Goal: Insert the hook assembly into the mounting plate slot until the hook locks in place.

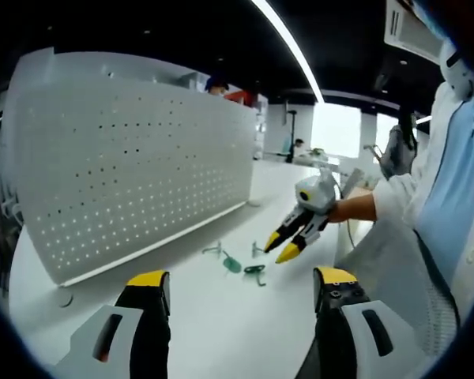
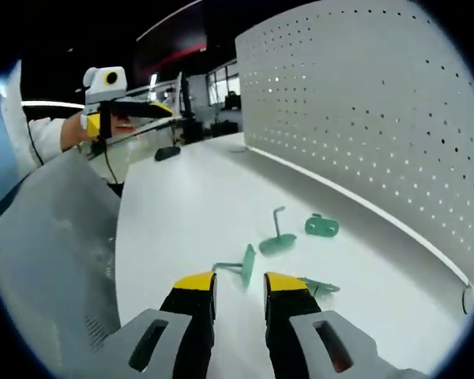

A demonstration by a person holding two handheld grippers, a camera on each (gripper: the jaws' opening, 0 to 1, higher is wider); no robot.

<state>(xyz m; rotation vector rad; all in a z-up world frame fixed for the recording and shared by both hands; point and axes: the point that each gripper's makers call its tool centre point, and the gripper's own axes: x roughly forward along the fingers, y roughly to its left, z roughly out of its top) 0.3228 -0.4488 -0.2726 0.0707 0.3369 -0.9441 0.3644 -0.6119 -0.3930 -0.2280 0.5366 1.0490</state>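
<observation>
White perforated panel (image 2: 363, 110) stands upright on the white surface (image 2: 189, 205); using it as the landmark.

Green parts lie loose on the surface in front of the panel's bottom edge, apart from it:
- flat green plate with two holes (image 2: 321, 227), nearest the panel
- hook piece with an upright bent rod on a green base (image 2: 277, 239), just beside the plate on the side away from the panel
- second hook piece lying on its side (image 2: 242, 267), further from the panel
- one more green piece (image 2: 320, 287), partly hidden behind the right claw's jaw; can't tell its shape

Right claw (image 2: 239, 294): narrow gap, nothing held, tips just short of the sideways hook piece. In the left gripper view the same right claw (image 1: 281, 245) hangs over the green parts (image 1: 241, 263), tips pointing down at them.

Left claw (image 1: 242, 286): wide, nothing held, well back from the parts and facing the panel (image 1: 126, 174).
</observation>
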